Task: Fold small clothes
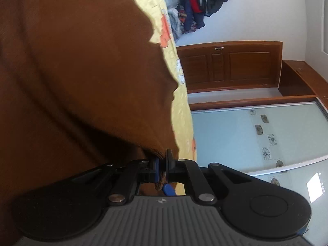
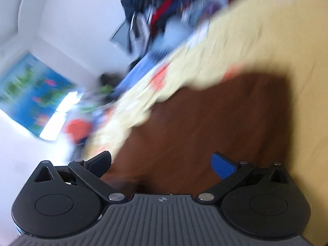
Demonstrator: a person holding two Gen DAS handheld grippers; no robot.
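Left gripper [image 1: 162, 170] is clamped on an edge of the brown garment [image 1: 82, 71], fabric bunched between its closed pads; the rest of the cloth spreads up and left, filling most of the left wrist view. Right gripper [image 2: 162, 164] stands wide, nothing pinched, with the brown garment [image 2: 205, 123] lying just ahead of and under its fingers. Garment rests on a yellow patterned bedspread [image 1: 182, 106]. Clothes pile [image 1: 196, 6] sits at the far end. Wooden cabinet [image 1: 229, 65] and pale wall behind. Right view heavily blurred.
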